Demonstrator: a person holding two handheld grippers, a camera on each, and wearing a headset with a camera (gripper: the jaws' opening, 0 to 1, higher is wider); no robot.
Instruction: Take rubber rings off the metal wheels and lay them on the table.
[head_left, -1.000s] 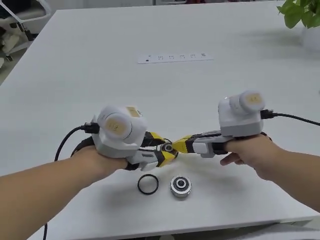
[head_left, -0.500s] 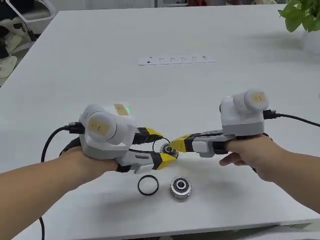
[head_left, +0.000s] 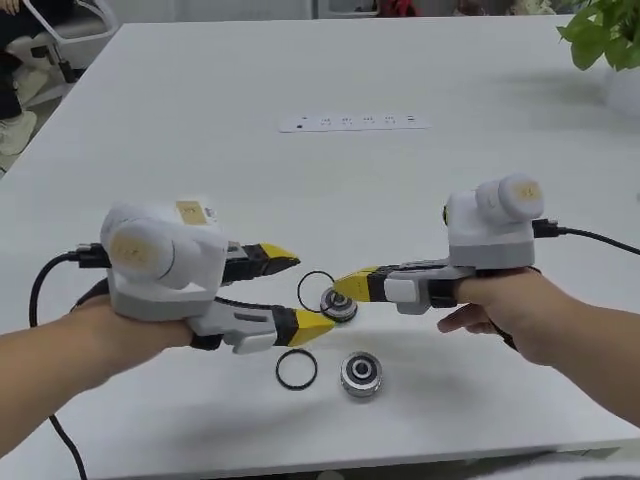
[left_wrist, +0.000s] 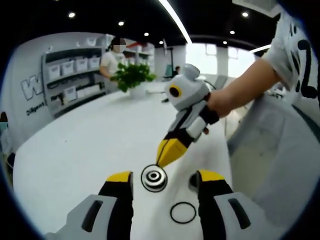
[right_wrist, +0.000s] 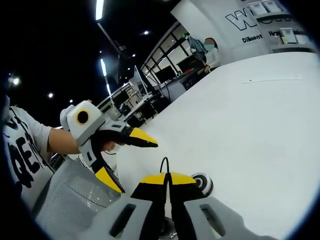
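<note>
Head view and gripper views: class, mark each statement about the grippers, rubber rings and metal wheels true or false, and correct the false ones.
1. The left gripper has its jaws open. True.
2. The right gripper is shut on a rubber ring. True.
3. Two loose rings lie flat on the table near the front edge. False: one loose ring lies there.
4. A metal wheel sits just beside that loose ring. True.
5. The power strip lies between the two grippers. False: it lies farther off, across the table.
</note>
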